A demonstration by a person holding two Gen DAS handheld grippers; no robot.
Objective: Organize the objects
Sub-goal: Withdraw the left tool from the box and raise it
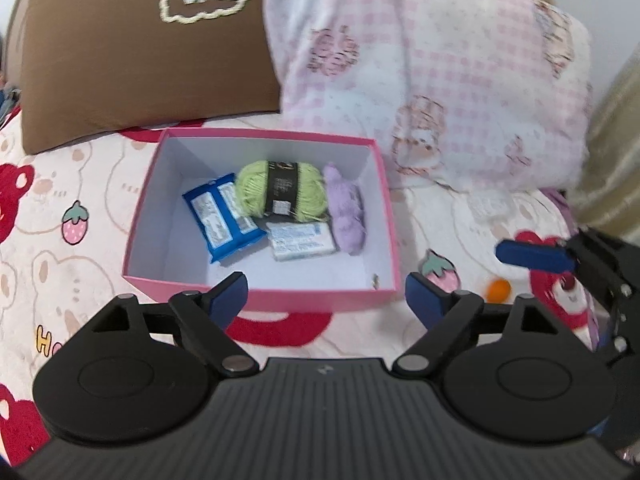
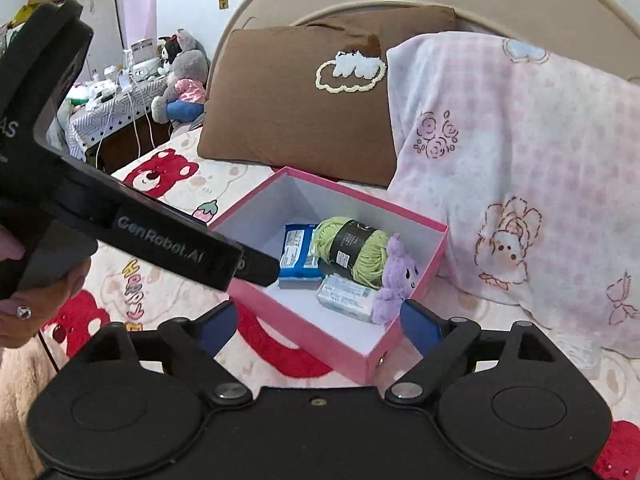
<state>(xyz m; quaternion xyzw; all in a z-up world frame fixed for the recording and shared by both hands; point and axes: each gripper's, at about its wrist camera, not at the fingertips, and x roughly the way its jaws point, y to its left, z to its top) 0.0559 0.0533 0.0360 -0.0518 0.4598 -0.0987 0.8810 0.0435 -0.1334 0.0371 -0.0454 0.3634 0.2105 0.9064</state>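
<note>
Left wrist view — pink box [image 1: 192, 286] holds green yarn [image 1: 280, 194].

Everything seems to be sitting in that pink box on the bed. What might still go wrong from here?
The pink box rests on soft bedding, so a nudge from either open gripper might tip it. The green yarn lies on top of the blue packet and may roll. A small orange object outside the box could be overlooked.
</note>
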